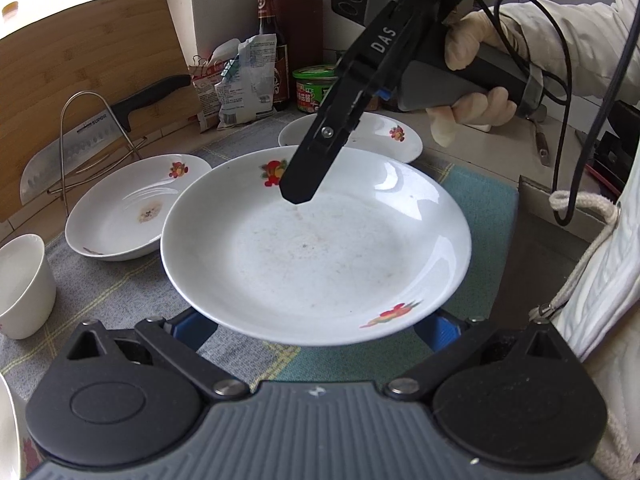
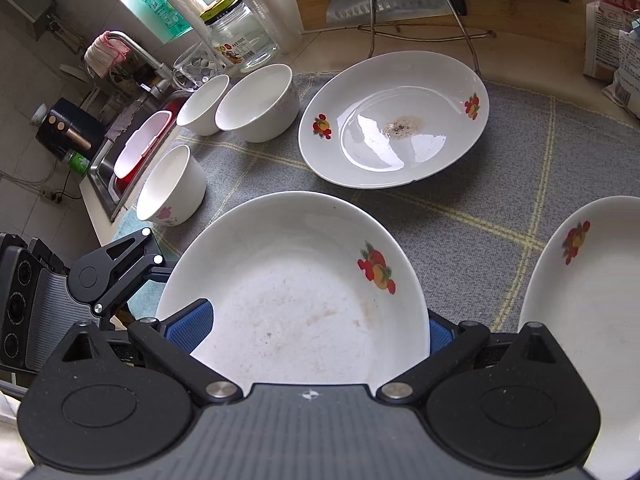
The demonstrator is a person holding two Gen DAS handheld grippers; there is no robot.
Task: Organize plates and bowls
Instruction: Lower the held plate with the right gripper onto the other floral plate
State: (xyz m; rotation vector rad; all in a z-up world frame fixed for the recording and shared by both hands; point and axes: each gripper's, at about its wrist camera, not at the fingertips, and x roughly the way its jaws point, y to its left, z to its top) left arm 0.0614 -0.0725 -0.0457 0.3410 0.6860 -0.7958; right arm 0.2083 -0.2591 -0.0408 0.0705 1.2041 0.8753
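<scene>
A white plate (image 1: 316,256) (image 2: 296,304) with fruit prints and faint smears lies in front of both grippers on the checked cloth (image 1: 120,292). My left gripper (image 1: 314,336) (image 2: 160,276) is open, its blue pads wide apart, and the plate's near rim hides the tips. My right gripper (image 2: 314,328) (image 1: 298,194) is open too, angled down over the plate's far side. I cannot tell whether the plate is off the cloth. A stained plate (image 1: 132,208) (image 2: 396,128) and a third plate (image 1: 372,136) (image 2: 584,300) lie nearby. Three white bowls (image 2: 260,100) (image 2: 202,104) (image 2: 172,188) stand near the sink.
A cutting board (image 1: 92,52) and a knife (image 1: 100,128) in a wire rack stand behind the plates. A sauce bottle (image 1: 272,40), jar (image 1: 314,88) and food bags (image 1: 236,80) crowd the back. A sink (image 2: 120,168) lies beyond the bowls. A gloved hand (image 1: 472,80) holds the right gripper.
</scene>
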